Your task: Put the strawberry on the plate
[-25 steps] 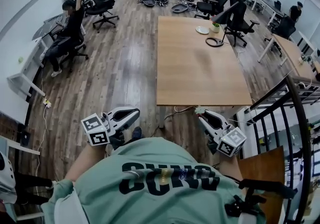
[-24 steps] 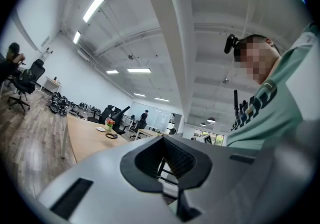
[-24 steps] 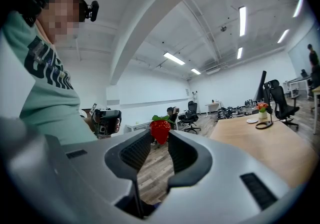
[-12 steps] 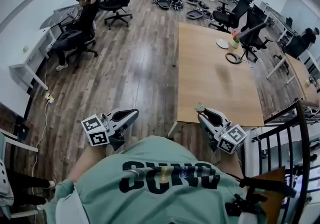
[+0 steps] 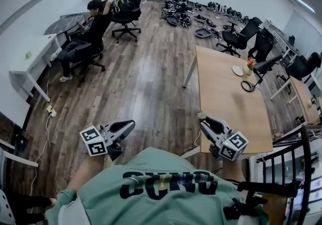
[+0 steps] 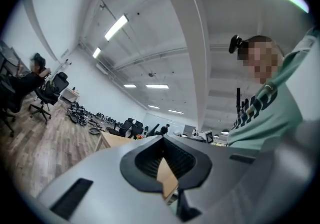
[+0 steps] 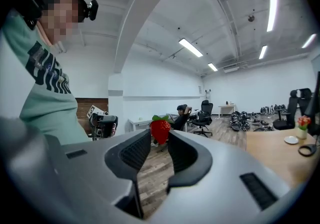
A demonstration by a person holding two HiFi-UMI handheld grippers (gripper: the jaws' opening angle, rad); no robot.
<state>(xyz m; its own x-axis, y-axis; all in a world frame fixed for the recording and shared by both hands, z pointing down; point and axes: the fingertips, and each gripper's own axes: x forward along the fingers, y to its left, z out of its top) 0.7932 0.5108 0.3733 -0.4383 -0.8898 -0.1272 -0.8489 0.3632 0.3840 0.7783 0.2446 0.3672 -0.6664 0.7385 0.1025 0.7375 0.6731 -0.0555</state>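
Strawberry in level right gripper fingers

Long rectangular table of pale wood, white legs, standing on a dark plank floor. Tabletop mostly bare, things only at its far end:
- small white plate
- little pot of red and orange flowers, just beside the plate
- black ring-shaped object, nearer along the right edge

On the floor:
- black office chairs round the table's far end
- heap of black gear by the far wall
- white power strip with cable, near the white desk on the left
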